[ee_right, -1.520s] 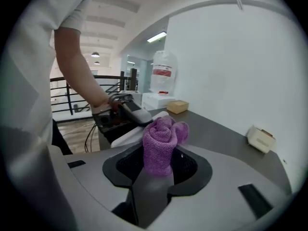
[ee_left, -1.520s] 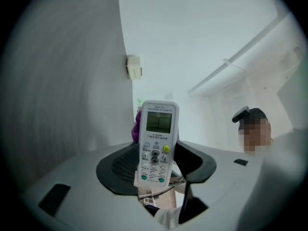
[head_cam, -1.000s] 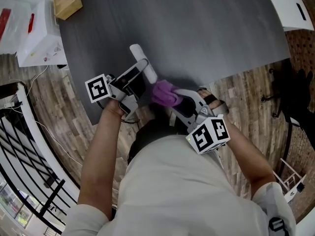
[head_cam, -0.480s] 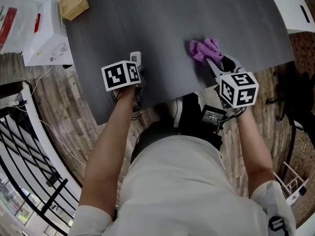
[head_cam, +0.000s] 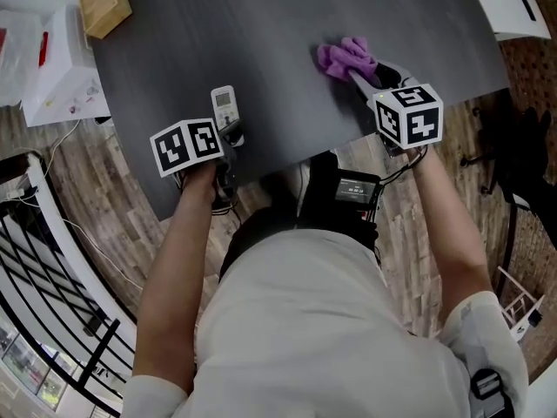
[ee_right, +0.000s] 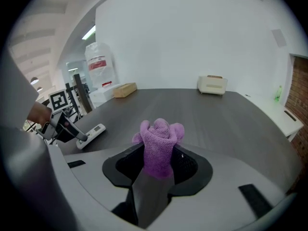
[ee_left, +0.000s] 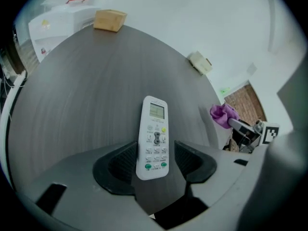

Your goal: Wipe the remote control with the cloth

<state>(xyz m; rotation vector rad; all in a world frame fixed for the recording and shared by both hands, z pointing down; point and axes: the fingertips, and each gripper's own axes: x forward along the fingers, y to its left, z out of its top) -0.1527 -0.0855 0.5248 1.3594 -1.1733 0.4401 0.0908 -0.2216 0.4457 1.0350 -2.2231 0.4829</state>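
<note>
The white remote control [head_cam: 224, 101] lies face up on the dark grey table [head_cam: 278, 24], near its front edge. My left gripper [head_cam: 231, 134] is shut on its lower end; in the left gripper view the remote control [ee_left: 154, 134] sits between the two black pads of that gripper [ee_left: 154, 159]. The purple cloth [head_cam: 342, 57] is bunched up at the table's right side, and my right gripper [head_cam: 362, 77] is shut on it. In the right gripper view the cloth [ee_right: 159, 143] stands up out of the jaws, with the remote control [ee_right: 91, 134] far off to the left.
A wooden block [head_cam: 104, 3] sits at the table's far left corner, next to a white box [head_cam: 61, 68] off the table. A small cream device [ee_right: 212, 84] rests on the far edge. A black railing [head_cam: 52, 259] runs along the left.
The grippers were together at the front edge, cloth against the raised remote. Now the left has lowered the remote onto the table and the right has swung right with the cloth.
</note>
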